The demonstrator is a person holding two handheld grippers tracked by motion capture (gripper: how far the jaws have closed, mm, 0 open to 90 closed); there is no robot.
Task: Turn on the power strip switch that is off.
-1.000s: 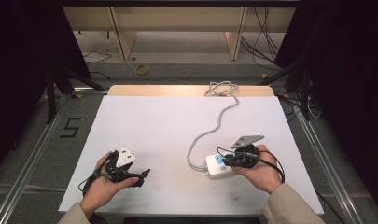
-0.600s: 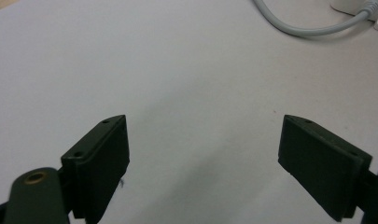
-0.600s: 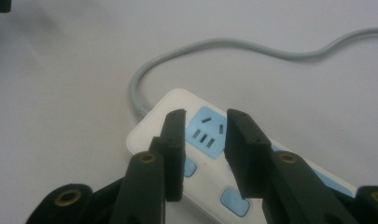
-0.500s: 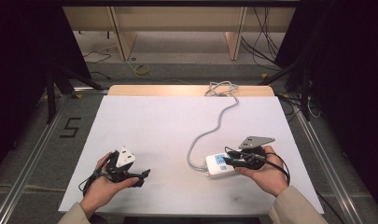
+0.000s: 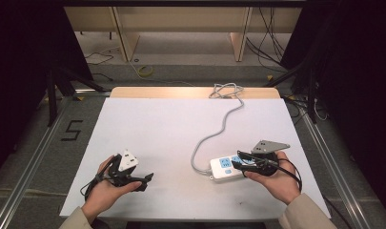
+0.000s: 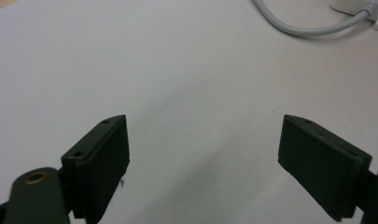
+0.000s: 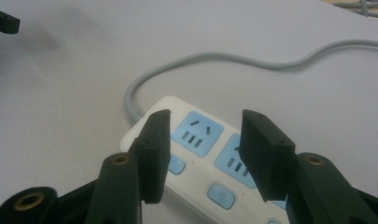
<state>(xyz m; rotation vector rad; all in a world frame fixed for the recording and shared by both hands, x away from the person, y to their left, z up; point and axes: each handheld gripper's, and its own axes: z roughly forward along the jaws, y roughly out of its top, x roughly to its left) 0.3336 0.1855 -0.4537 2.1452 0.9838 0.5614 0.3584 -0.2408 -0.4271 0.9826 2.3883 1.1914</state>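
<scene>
The white rectangular bench (image 5: 162, 129) fills the centre of the high view, with a strip of bare wood along its far edge. A white plastic power strip with blue socket faces (image 5: 227, 167) lies flat in the lower right of the high view, its long side running roughly left to right. Its grey round cable (image 5: 218, 131) leaves the strip's left end, loops back toward the lower centre, then snakes up the frame to the bench's far edge, where it bunches in a coil.

The right claw (image 5: 239, 160), held in the person's right hand (image 5: 276, 179), sits low over the right part of the strip. In the right gripper view the right claw (image 7: 203, 140) has its jaws parted, one on each side of a blue socket face, holding nothing; whether they touch the strip cannot be told.

The left claw (image 5: 146, 179), held in the left hand (image 5: 105, 191), sits at the lower left of the high view, well apart from the strip. In the left gripper view the left claw (image 6: 203, 144) stands wide apart over bare bench surface.

The upper left and centre of the bench are open. The strip lies near the bench's lower right portion, short of both edges.
</scene>
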